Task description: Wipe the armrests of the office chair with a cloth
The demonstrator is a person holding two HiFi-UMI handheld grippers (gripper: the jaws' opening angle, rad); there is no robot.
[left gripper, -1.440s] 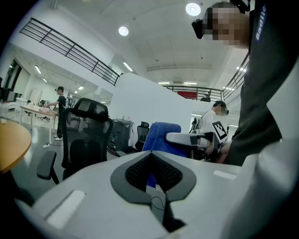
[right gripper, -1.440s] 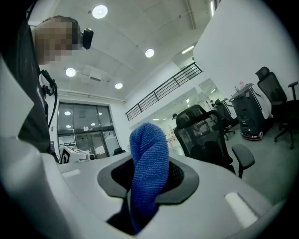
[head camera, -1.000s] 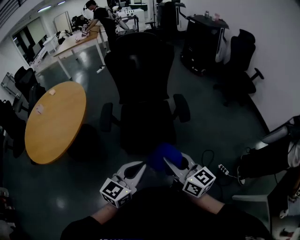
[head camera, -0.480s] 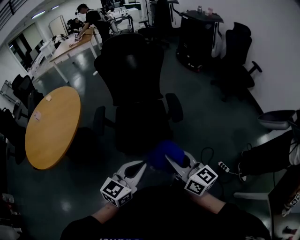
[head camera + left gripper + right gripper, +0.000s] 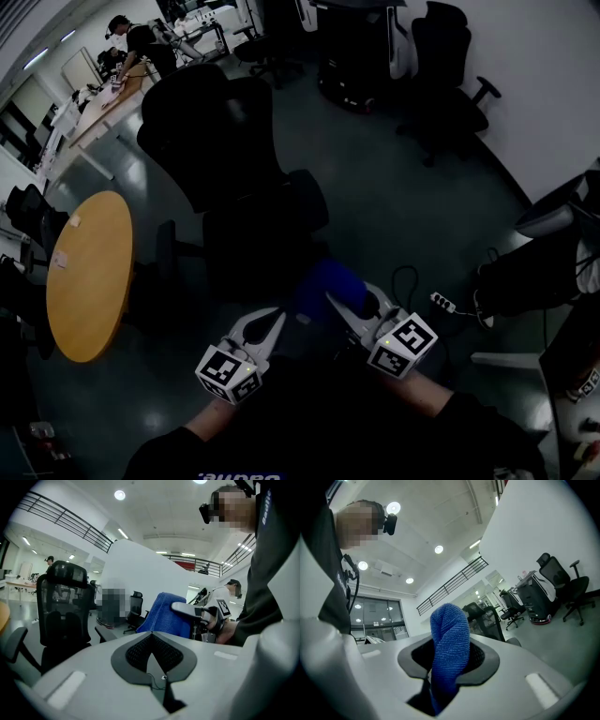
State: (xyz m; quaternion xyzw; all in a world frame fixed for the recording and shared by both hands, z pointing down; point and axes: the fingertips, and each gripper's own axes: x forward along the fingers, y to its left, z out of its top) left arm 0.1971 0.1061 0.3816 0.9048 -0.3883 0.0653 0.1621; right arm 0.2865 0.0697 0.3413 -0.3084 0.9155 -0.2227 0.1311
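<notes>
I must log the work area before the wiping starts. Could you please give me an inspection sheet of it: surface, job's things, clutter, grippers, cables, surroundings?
Surface: dark glossy floor; no worktop in use.
Job's things: black office chair stands ahead; blue cloth is held up in front of the person, not on an armrest.
Clutter: nothing seen on the chair.
Grippers: left gripper shut and empty; right gripper shut on the blue cloth.
Cables: power strip with its cable lies on the floor, right of the chair.
Surroundings: round wooden table on the left; other chairs by the wall; a person at a far desk.
</notes>
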